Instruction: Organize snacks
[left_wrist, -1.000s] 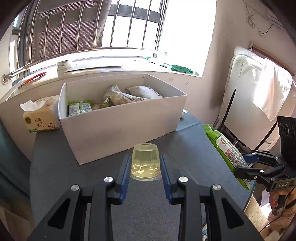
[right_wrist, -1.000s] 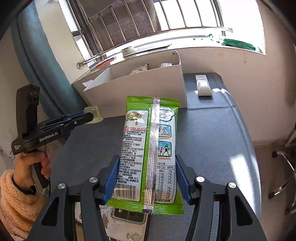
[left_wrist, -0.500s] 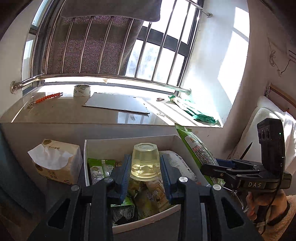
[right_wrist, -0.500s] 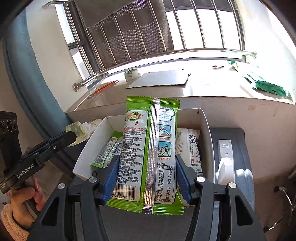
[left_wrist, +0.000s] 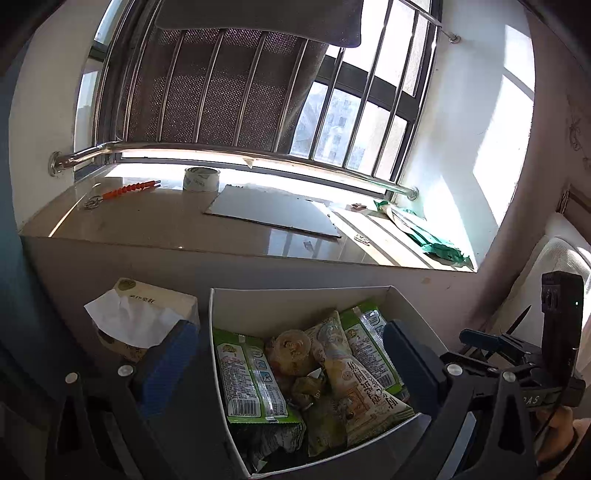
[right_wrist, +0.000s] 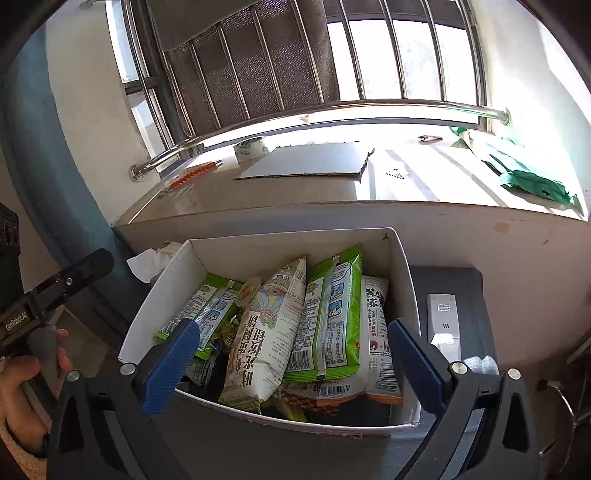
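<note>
Above the white box (right_wrist: 404, 280) both grippers hang empty, the left gripper (left_wrist: 291, 363) and the right gripper (right_wrist: 293, 363) each with fingers spread wide apart. Inside lie the jelly cup (left_wrist: 293, 345), the green packet (right_wrist: 334, 314) and other snack bags, piled loosely. No snack shows outside the box, so I judge the sorting nearly or wholly done

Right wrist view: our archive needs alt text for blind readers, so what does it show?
The open right gripper, blue-padded fingers spread and empty, hangs over a white cardboard box packed with snacks, among them a green-and-white packet and a tall white pouch. Behind is a sunlit stone windowsill with a grey cardboard sheet.
</note>
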